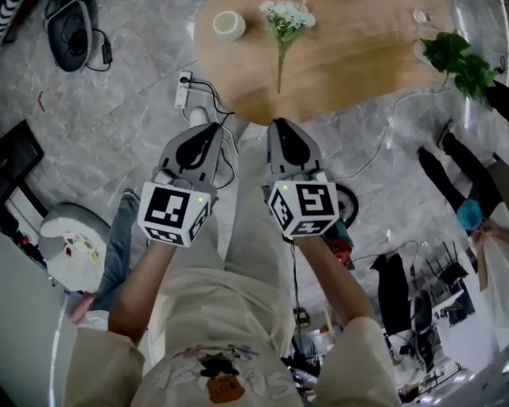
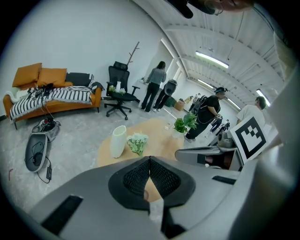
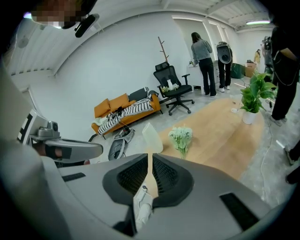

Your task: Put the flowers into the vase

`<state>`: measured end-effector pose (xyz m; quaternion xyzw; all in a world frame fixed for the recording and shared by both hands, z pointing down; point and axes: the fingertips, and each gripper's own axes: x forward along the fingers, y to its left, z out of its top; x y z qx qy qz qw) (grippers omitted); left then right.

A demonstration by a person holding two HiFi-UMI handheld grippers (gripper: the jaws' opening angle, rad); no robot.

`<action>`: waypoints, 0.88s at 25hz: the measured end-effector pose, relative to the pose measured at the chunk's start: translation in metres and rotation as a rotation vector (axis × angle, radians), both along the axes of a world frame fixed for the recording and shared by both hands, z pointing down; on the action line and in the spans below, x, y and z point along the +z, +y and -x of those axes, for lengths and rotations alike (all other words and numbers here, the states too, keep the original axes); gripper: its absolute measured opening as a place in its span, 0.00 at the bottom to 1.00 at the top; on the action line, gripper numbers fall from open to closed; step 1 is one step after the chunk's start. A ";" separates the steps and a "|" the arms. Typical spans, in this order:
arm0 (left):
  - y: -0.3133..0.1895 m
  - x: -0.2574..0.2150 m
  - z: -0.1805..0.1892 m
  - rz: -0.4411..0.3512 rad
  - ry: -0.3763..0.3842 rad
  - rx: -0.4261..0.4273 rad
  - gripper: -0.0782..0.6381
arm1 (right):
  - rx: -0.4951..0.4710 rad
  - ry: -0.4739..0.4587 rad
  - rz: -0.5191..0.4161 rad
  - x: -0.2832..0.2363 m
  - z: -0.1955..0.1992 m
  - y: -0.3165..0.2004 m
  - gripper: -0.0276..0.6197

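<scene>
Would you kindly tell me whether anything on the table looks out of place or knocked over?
Only the flowers: they lie flat on the table, beside the vase, not in it. The vase stands upright, and nothing looks spilled or broken.

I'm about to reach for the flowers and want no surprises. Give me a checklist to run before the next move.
1. Flowers lying free on the table: ok.
2. Vase upright beside them: ok.
3. Left gripper open to grasp: not ok, fingers shut, empty.
4. Right gripper open: not ok, shut, empty.
5. Grippers over the table: not ok, both short of its edge.
</scene>
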<state>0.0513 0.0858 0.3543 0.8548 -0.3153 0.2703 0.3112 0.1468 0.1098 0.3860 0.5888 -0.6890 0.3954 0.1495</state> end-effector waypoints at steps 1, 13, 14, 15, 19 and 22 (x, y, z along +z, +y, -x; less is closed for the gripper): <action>-0.001 0.006 0.000 0.005 -0.004 0.000 0.12 | 0.000 0.001 0.002 0.004 0.000 -0.002 0.06; -0.017 0.055 -0.006 0.033 -0.024 -0.020 0.12 | 0.027 -0.014 0.036 0.048 -0.002 -0.022 0.10; -0.018 0.058 -0.007 0.034 -0.026 -0.022 0.12 | 0.030 -0.015 0.038 0.051 -0.003 -0.024 0.10; -0.020 0.062 -0.008 0.035 -0.029 -0.023 0.12 | 0.032 -0.015 0.040 0.054 -0.004 -0.025 0.11; -0.026 0.077 -0.013 0.043 -0.035 -0.029 0.12 | 0.028 -0.006 0.045 0.066 -0.008 -0.032 0.12; -0.028 0.087 -0.018 0.053 -0.040 -0.030 0.12 | 0.027 0.001 0.053 0.078 -0.014 -0.036 0.13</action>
